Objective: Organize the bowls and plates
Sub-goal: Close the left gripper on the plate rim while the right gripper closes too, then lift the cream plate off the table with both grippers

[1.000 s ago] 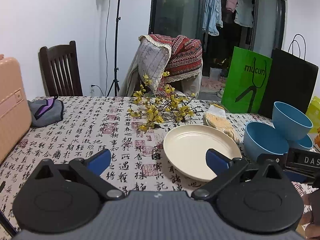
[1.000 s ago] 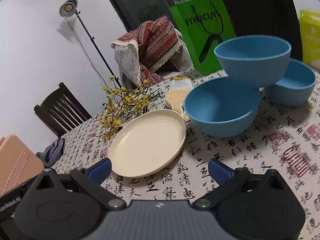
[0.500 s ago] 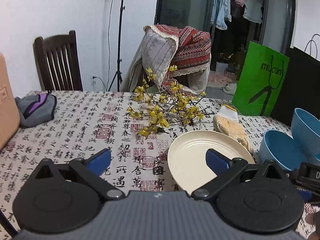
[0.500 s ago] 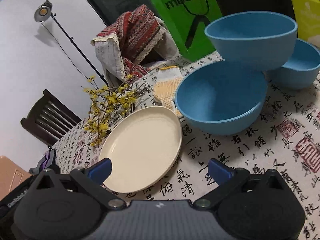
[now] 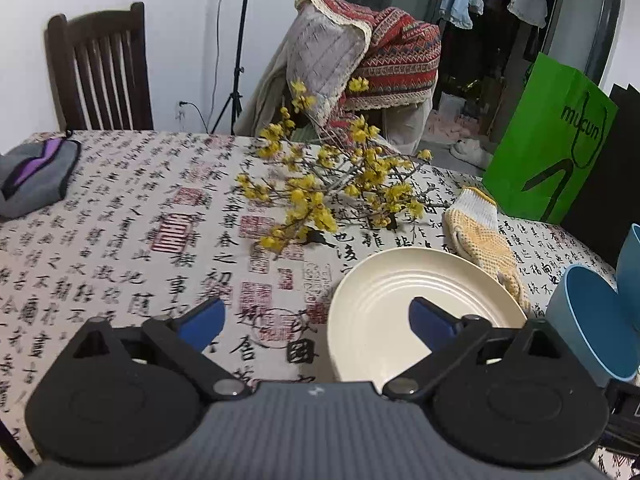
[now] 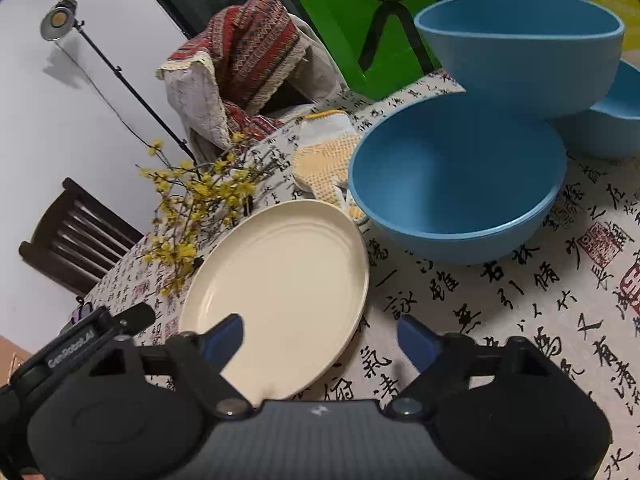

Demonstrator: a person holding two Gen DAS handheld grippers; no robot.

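A cream plate (image 5: 424, 312) lies flat on the calligraphy-print tablecloth (image 5: 120, 240). My left gripper (image 5: 316, 318) hovers at the plate's left rim, jaws wide and closing; its right finger is over the plate, its left finger over the cloth. From the other side, my right gripper (image 6: 320, 338) straddles the near rim of the plate (image 6: 280, 280), jaws closing, no pad pressing on it. Just right of the plate sits a big blue bowl (image 6: 456, 184), and a second blue bowl (image 6: 520, 52) rests tilted on its rim and on a third (image 6: 616, 124).
A yellow flower branch (image 5: 332, 188) and a knitted glove (image 5: 484, 232) lie just beyond the plate. A green paper bag (image 5: 548, 148) stands at the back right, with a grey-purple pouch (image 5: 36, 180) at far left. A dark chair (image 5: 100, 68) and a blanket-draped chair (image 5: 360, 52) stand behind the table.
Both grippers have come lower and closer to the plate, which now looms larger in each view. The right jaws have narrowed clearly, the left only slightly.
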